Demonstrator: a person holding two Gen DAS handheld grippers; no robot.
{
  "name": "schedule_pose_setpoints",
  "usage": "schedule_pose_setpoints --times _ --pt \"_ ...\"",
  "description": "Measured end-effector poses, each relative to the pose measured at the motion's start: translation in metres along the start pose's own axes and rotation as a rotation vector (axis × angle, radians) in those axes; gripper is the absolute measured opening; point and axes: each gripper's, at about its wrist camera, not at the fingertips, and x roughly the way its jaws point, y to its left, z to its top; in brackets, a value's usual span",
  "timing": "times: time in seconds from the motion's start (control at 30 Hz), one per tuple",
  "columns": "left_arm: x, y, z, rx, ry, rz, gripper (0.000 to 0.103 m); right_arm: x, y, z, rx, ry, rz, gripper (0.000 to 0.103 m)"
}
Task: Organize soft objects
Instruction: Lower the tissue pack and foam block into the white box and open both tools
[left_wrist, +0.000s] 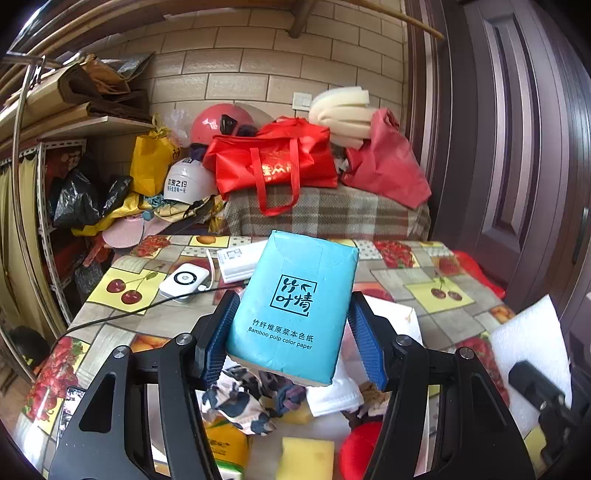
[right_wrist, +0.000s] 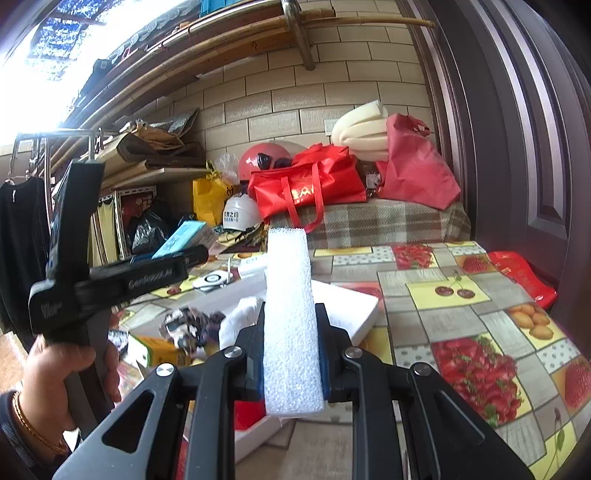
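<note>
White foam strip (right_wrist: 290, 325) right view only; tissue pack (left_wrist: 295, 310) left.

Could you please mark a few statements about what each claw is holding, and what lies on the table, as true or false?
1. The left claw holds a blue tissue pack. True.
2. The right claw is empty. False: it is shut on a white foam strip.
3. The tissue pack is lying flat on the table. False: it is held above the table between the pads.
4. A yellow sponge lies below the left claw. True.
5. The tablecloth is plain white. False: it shows fruit prints.
</note>
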Motion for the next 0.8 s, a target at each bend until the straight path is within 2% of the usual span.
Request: schedule_pose_setpoints --times 0.2,0.4,0.8 --pt "-0.006 0.026 0.012 -0.073 -0.033 -0.010 0.060 0.005 0.001 0.023 0.016 -0.022 0.013 0.019" --pt "-0.009 0.055 0.018 -0.166 -0.042 -0.013 0.060 0.009 0.009 0.033 0.005 -0.036 0.022 0.019" --pt "-0.007 0.060 0.018 -0.176 -0.039 -0.026 0.060 0.033 0.005 0.048 0.052 0.001 0.030 0.019"
